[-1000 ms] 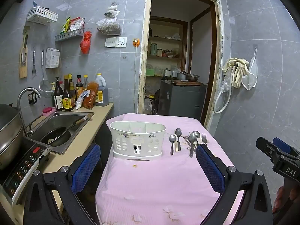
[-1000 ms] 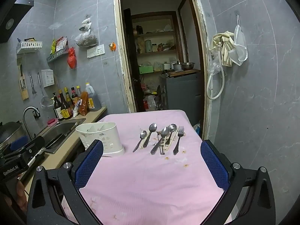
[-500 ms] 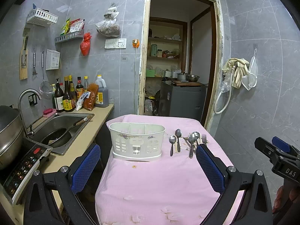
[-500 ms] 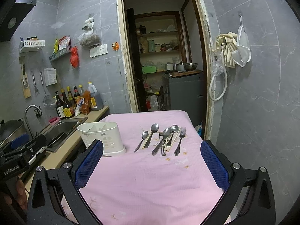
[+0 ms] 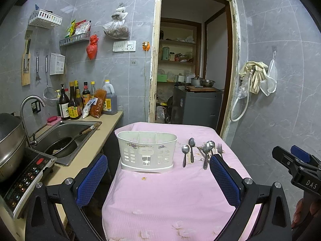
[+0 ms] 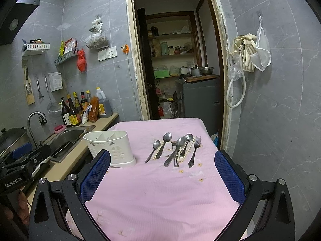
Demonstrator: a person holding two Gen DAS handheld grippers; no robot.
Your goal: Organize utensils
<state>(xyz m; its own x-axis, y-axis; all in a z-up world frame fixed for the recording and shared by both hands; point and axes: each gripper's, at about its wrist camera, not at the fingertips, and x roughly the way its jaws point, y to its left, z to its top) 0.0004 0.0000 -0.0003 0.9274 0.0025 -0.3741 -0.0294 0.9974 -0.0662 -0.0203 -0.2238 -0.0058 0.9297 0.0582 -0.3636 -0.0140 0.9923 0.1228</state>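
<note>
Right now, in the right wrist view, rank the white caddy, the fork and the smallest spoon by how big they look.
1. White caddy: clearly the largest.
2. Fork: long and thin.
3. Smallest spoon: looks slightly shorter than the fork, but the gap is narrow and fisheye distortion makes that order unsure.

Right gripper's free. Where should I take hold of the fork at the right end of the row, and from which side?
Grip the fork mid-handle from above, fingers closing across it. It lies flat, tines away, handle toward you, with bare cloth on its right, chopsticks close on its left. Right gripper is open.

Pink floral tablecloth point(image 6: 160, 190), white caddy point(image 6: 112, 146)
</note>
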